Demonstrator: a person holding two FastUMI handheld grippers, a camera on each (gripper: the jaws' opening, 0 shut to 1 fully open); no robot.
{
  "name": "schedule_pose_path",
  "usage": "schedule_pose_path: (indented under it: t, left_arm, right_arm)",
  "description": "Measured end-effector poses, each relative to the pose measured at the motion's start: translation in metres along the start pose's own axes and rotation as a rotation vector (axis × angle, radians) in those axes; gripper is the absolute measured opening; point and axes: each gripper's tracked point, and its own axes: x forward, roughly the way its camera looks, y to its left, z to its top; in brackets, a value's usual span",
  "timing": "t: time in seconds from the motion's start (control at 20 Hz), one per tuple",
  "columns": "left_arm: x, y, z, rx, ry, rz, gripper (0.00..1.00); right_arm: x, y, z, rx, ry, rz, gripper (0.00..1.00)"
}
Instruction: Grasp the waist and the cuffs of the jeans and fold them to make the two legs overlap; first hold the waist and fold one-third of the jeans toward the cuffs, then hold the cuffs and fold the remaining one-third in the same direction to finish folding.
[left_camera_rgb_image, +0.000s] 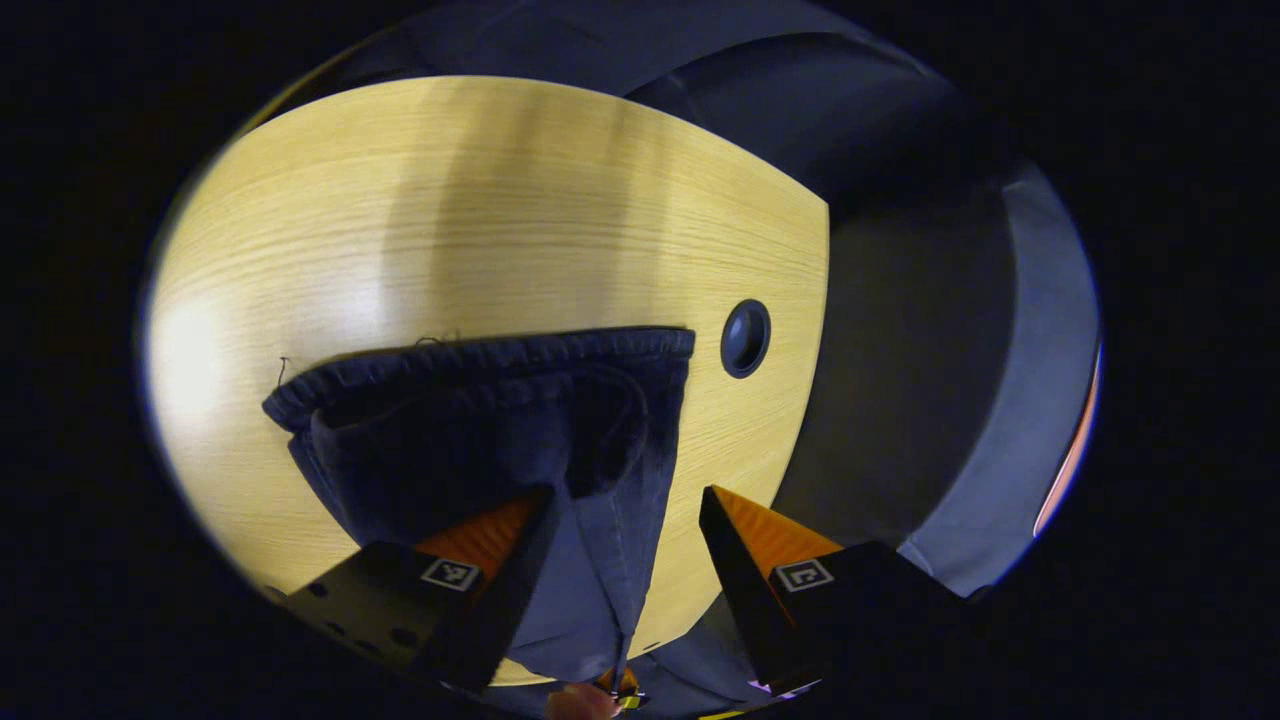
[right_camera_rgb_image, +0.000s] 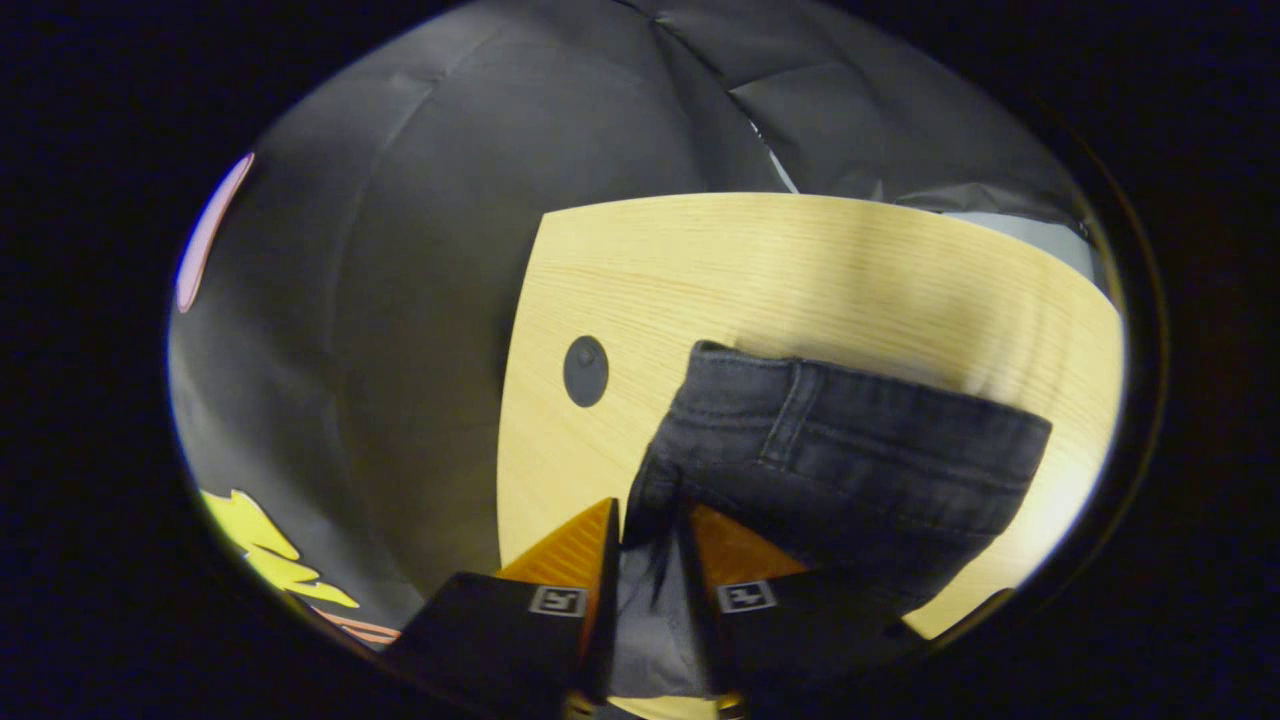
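Dark denim jeans pinched at the waist by nearly closed right gripper, cuff between wide-open left gripper, over pale wooden worktop, presumably readying the fold.

We see bare bench stretching beyond the jeans toward its far edge in the left gripper view, open for a gripper to pass. A round dark grommet sits near the bench's side edge, just beside the jeans. In the right gripper view, the booth wall rises past that same edge, and bare wood lies beyond the jeans there too.
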Motion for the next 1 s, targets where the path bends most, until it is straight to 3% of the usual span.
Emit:
schedule_pose_path:
  t: [0.05,0.15,0.2,0.3,0.4,0.5,0.55,0.65,0.85,1.0]
  left_arm:
    - [-0.008,-0.007,-0.001,0.004,0.004,-0.016,1.00]
    - [-0.033,-0.019,-0.004,0.026,-0.004,-0.045,0.95]
    - [-0.048,-0.027,-0.014,0.048,-0.013,-0.062,0.95]
    - [-0.066,-0.053,-0.025,0.129,-0.035,-0.103,0.95]
    - [-0.089,-0.063,-0.043,0.306,-0.090,-0.112,0.95]
    - [-0.131,-0.076,-0.065,0.528,-0.179,-0.132,0.95]
    - [-0.156,-0.084,-0.078,0.639,-0.222,-0.153,0.95]
    - [-0.193,-0.080,-0.104,0.820,-0.305,-0.191,0.95]
    - [-0.246,-0.078,-0.159,1.087,-0.448,-0.305,0.95]
    - [-0.290,-0.063,-0.192,1.235,-0.600,-0.374,0.95]
  right_arm:
    - [-0.003,0.005,-0.001,0.006,-0.011,0.023,0.55]
    - [-0.010,0.008,-0.001,-0.004,-0.034,0.030,0.96]
    - [-0.017,0.009,-0.002,-0.012,-0.045,0.036,0.89]
    - [-0.038,0.010,-0.006,-0.047,-0.078,0.043,0.96]
    - [-0.061,0.016,-0.013,-0.145,-0.115,0.054,0.97]
    - [-0.088,0.024,-0.027,-0.301,-0.166,0.062,0.89]
    - [-0.104,0.029,-0.034,-0.386,-0.199,0.071,0.97]
    - [-0.141,0.037,-0.051,-0.566,-0.274,0.088,0.97]
    - [-0.214,0.051,-0.099,-0.962,-0.479,0.157,0.98]
    - [-0.270,0.043,-0.137,-1.158,-0.611,0.184,0.98]
